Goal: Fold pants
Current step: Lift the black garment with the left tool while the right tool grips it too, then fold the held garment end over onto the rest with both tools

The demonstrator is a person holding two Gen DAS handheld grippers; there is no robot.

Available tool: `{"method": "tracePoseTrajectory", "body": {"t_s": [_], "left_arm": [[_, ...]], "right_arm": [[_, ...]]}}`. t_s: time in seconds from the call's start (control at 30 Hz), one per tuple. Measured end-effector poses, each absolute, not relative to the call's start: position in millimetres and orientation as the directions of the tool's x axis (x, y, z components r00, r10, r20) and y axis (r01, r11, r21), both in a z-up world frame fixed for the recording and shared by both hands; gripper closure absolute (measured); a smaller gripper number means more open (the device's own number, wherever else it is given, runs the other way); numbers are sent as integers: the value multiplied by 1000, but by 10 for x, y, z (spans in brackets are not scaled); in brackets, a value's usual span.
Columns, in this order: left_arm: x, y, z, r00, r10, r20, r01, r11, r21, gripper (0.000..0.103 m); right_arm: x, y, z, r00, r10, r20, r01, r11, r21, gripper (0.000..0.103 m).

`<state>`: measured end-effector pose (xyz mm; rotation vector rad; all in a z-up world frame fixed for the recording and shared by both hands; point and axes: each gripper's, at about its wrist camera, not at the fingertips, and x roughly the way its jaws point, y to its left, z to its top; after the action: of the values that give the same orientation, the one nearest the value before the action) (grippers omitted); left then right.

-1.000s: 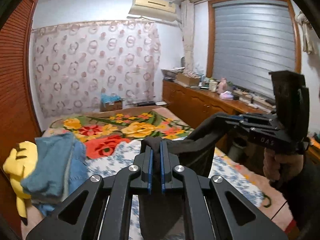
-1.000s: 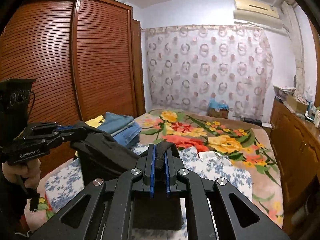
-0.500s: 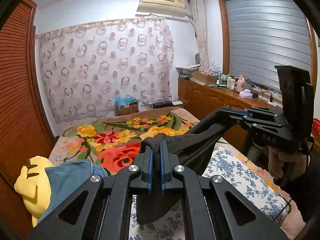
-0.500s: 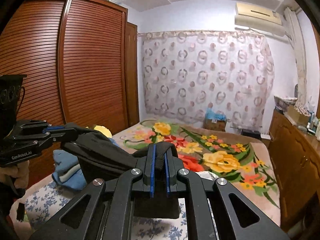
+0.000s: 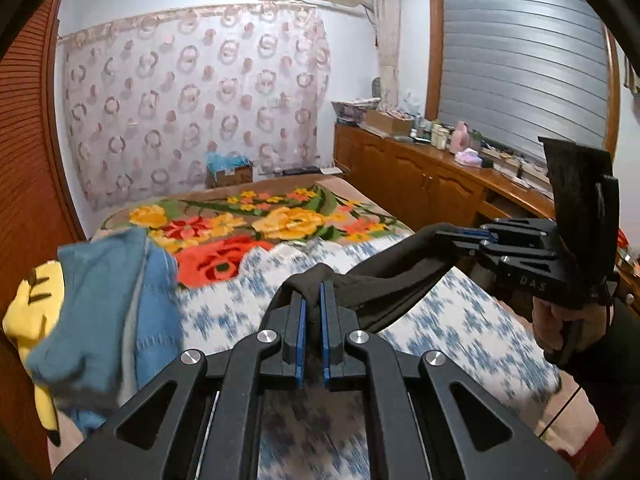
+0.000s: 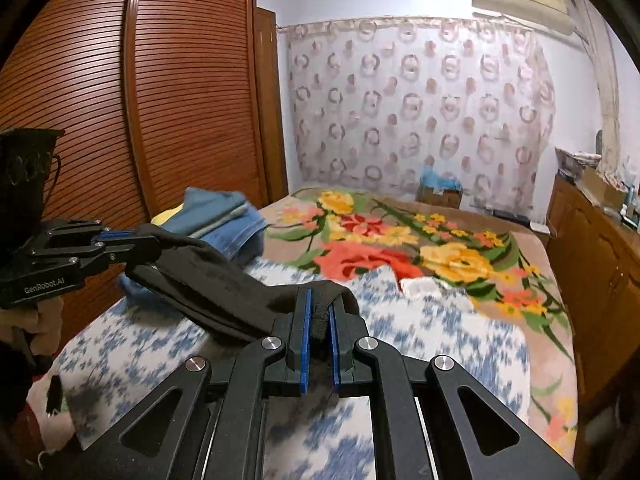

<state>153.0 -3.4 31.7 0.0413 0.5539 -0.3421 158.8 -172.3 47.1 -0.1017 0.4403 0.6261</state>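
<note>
Both hands have dropped toward the bed, carrying the black pants stretched taut above it, each gripper's jaws clamped on an edge. Next: lay them flat for folding.

Right gripper clamped on an edge of black pants. Cloth stretches left to the left gripper, also clamped on it. Below: blue-and-white sheet, blurred. Folded blue jeans far left by the slatted wardrobe.
</note>
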Motion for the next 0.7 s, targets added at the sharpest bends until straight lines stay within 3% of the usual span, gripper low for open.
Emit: {"method": "tracePoseTrajectory", "body": {"t_s": [0.7], "left_arm": [[531, -169, -368, 674, -377, -635, 366, 918, -156, 96]], "right_arm": [[643, -2056, 146, 606, 546, -578, -607, 787, 107, 95]]}}
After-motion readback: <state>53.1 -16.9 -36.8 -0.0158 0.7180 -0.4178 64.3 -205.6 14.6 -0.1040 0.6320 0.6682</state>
